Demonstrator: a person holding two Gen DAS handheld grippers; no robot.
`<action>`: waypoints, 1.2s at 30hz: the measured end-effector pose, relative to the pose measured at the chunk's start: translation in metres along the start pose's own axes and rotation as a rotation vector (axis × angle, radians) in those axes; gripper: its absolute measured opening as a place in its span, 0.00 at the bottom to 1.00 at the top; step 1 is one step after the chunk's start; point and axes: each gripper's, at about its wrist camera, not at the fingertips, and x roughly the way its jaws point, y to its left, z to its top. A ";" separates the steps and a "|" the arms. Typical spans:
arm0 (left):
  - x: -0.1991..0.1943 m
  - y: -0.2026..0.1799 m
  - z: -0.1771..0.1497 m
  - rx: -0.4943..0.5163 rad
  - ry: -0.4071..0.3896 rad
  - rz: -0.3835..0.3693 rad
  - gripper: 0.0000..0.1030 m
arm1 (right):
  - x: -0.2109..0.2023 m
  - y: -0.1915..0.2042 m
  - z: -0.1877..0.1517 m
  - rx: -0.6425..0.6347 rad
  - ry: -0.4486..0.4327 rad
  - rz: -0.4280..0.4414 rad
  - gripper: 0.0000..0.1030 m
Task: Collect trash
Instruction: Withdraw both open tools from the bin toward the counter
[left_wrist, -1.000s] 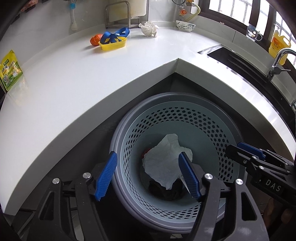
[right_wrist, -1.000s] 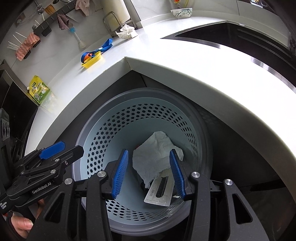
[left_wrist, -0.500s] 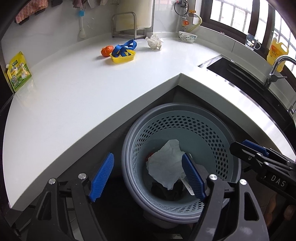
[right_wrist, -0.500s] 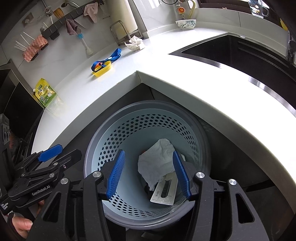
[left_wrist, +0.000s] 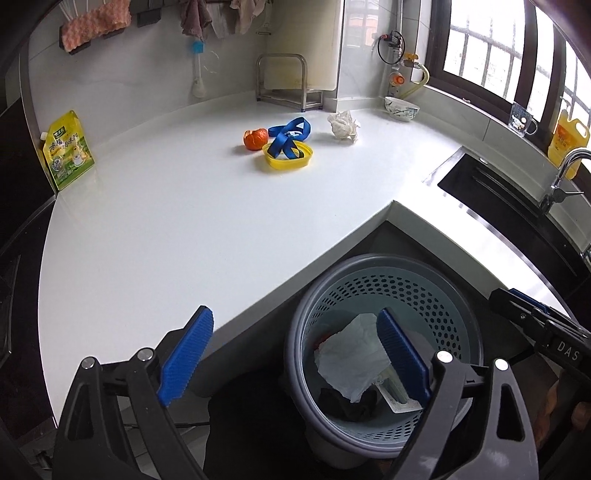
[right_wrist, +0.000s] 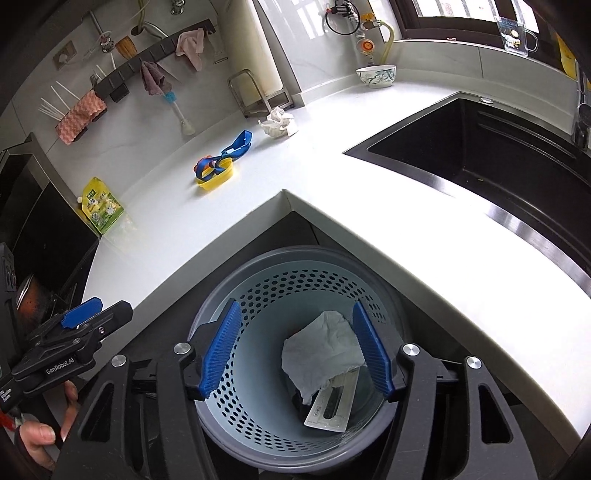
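Already binned: one tissue (right_wrist: 320, 345), one wrapper (right_wrist: 330, 404), one basket (right_wrist: 266, 291).

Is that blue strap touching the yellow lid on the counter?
Touching. The left wrist view shows the blue strap draped across the yellow lid.

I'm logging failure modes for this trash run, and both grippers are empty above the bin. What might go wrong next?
1. The blue lanyard is draped into the yellow lid; grabbing one may drag the other along.
2. The orange peel sits right beside them, so open fingers may knock it away.
3. The crumpled paper ball lies far back near the bowl; a long reach could bump it.
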 end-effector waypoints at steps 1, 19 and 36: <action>0.001 0.002 0.006 -0.003 -0.007 0.004 0.88 | 0.002 -0.001 0.005 -0.005 -0.005 -0.006 0.59; 0.075 0.047 0.135 -0.070 -0.125 0.109 0.92 | 0.075 0.018 0.140 -0.184 -0.061 -0.015 0.63; 0.140 0.066 0.180 -0.066 -0.105 0.133 0.92 | 0.204 0.046 0.228 -0.247 -0.007 -0.047 0.65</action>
